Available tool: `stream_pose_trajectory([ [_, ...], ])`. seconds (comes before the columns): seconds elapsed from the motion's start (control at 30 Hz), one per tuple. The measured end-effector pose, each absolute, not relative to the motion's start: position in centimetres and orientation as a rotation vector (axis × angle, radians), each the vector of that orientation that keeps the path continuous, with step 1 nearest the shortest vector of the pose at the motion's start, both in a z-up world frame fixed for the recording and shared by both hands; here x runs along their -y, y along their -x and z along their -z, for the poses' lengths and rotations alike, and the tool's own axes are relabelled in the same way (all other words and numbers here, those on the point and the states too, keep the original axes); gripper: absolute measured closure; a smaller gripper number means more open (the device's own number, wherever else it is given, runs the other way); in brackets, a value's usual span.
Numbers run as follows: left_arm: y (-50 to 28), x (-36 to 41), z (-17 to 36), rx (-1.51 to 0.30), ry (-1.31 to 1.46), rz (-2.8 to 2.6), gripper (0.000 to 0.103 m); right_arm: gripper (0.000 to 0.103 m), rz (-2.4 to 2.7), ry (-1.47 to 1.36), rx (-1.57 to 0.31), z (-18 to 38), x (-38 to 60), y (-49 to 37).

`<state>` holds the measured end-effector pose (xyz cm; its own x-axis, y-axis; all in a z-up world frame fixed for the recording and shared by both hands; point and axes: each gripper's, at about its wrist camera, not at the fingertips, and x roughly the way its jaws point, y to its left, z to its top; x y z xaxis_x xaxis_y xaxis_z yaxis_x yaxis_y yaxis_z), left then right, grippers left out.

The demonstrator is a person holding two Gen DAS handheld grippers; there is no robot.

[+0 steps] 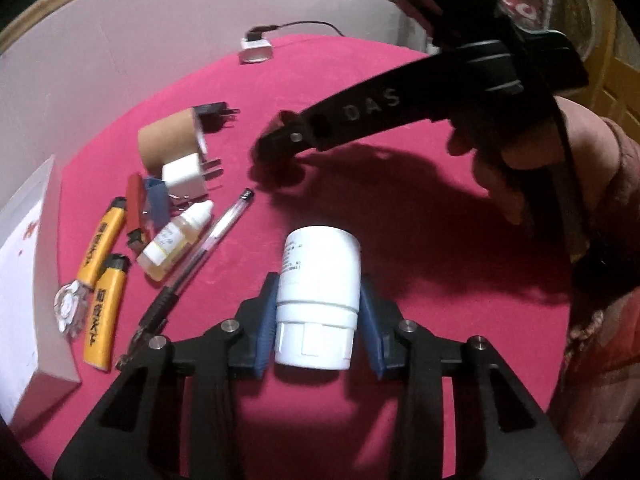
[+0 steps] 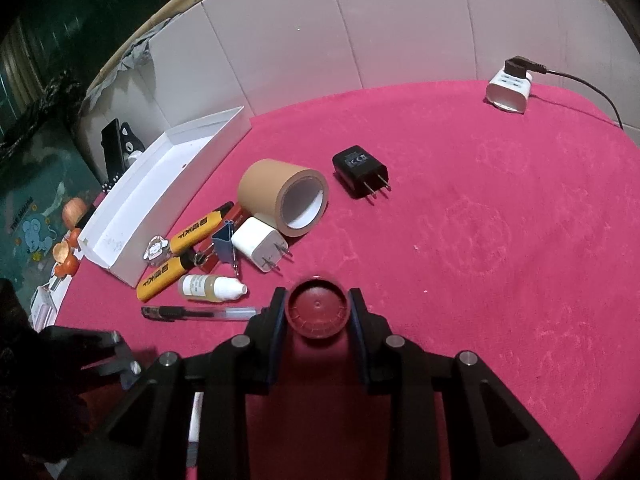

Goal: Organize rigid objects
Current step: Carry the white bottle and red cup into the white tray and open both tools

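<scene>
On red cloth (image 2: pixel 480 220): left gripper (image 1: pixel 318 320) straddles white bottle (image 1: pixel 318 300), right pad off it; right gripper (image 2: pixel 316 312) clamps dark-red cap (image 2: pixel 316 312).

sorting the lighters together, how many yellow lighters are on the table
2. One yellow lighter lies by the red lighter; the other sits nearer the white box. None seems hidden.

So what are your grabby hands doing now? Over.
Right gripper shut on red cap. Left gripper open around white bottle. Path clear.
</scene>
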<state>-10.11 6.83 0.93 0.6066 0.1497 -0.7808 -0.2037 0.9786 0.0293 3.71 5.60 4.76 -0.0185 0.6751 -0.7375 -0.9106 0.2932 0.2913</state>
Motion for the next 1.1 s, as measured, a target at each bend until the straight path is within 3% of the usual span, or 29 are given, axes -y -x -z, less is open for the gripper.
stream_pose_trajectory([
  [0.47,13.2,-11.1,-6.5,-0.707,0.206,-0.625,0.066,0.075,-1.353,0.253,-0.774,-10.8,-4.4,-1.7],
  [1.1,22.2,-17.6,-9.8,-0.584,0.295,-0.896,0.066,0.075,-1.492,0.308,-0.648,-16.2,-8.9,3.5],
])
